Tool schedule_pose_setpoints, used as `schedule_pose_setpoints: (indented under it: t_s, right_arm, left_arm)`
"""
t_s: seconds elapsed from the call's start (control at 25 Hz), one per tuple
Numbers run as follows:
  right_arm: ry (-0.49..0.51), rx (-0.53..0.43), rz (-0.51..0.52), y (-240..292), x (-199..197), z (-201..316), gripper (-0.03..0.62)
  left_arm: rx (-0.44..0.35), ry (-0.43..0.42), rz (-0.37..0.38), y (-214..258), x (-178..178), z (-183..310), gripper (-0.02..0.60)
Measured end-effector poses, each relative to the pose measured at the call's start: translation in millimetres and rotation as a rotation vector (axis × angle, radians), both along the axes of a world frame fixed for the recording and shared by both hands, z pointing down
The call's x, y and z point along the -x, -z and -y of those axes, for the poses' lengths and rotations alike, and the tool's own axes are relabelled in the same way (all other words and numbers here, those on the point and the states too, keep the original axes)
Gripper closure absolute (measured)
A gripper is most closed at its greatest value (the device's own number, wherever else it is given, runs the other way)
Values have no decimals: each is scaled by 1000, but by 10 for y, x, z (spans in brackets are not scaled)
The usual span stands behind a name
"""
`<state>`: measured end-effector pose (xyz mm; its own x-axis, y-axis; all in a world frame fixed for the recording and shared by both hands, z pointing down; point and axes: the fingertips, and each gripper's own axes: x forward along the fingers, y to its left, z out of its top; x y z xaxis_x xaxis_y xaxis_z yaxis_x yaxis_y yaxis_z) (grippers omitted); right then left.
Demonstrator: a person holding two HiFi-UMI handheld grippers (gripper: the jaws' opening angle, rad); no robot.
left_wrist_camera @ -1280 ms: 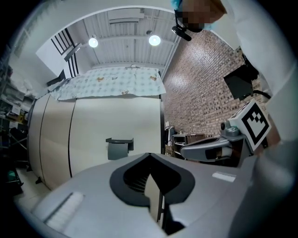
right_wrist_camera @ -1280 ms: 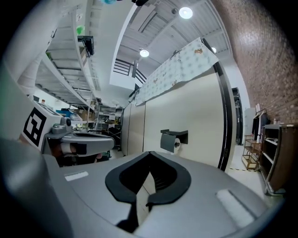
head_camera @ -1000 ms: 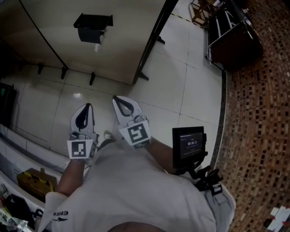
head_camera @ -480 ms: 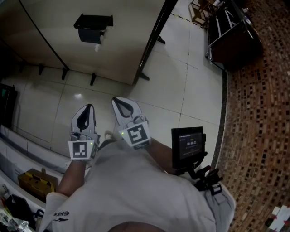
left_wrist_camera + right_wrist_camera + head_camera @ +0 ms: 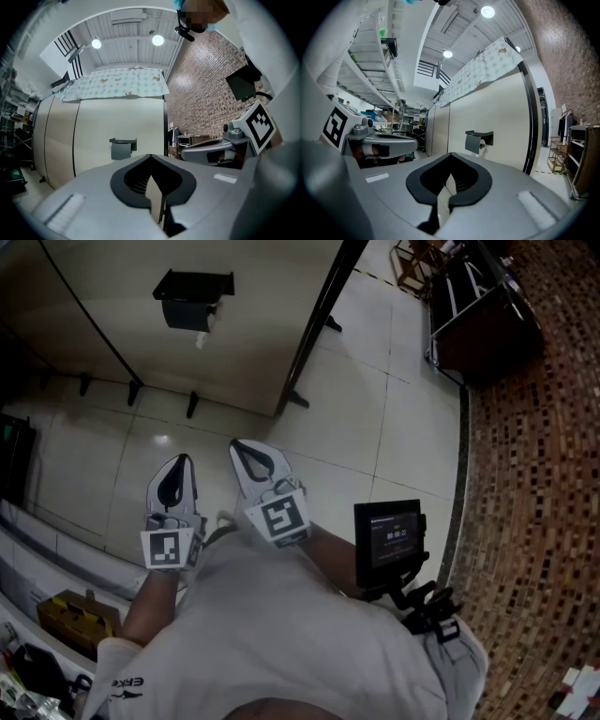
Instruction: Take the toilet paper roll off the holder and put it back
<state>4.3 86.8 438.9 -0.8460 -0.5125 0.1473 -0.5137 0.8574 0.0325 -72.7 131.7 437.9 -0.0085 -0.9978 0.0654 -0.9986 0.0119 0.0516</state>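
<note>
A black toilet paper holder (image 5: 192, 298) hangs on the cream wall panel, well ahead of both grippers. The right gripper view shows the holder (image 5: 478, 139) with the white roll (image 5: 482, 146) under its grey cover. In the left gripper view only the holder (image 5: 122, 148) and its cover show. My left gripper (image 5: 180, 459) and right gripper (image 5: 236, 443) are held side by side in front of the person's body, pointing toward the panel. Both are shut with nothing in them, and their jaws meet tip to tip in each gripper view (image 5: 151, 157) (image 5: 450, 154).
A black post (image 5: 314, 324) runs down the panel's right edge to the tiled floor. A dark cart (image 5: 478, 315) stands at the back right beside the brick wall (image 5: 534, 521). A small screen (image 5: 389, 535) hangs at the person's right side. A yellow box (image 5: 75, 615) lies low on the left.
</note>
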Motion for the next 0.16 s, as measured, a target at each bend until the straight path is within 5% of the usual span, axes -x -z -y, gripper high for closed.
schedule_pose_setpoints:
  t_s: [0.16]
  right_arm:
    - [4, -3, 0, -4, 20, -18, 582]
  left_arm:
    - [-1, 3, -13, 12, 2, -12, 580]
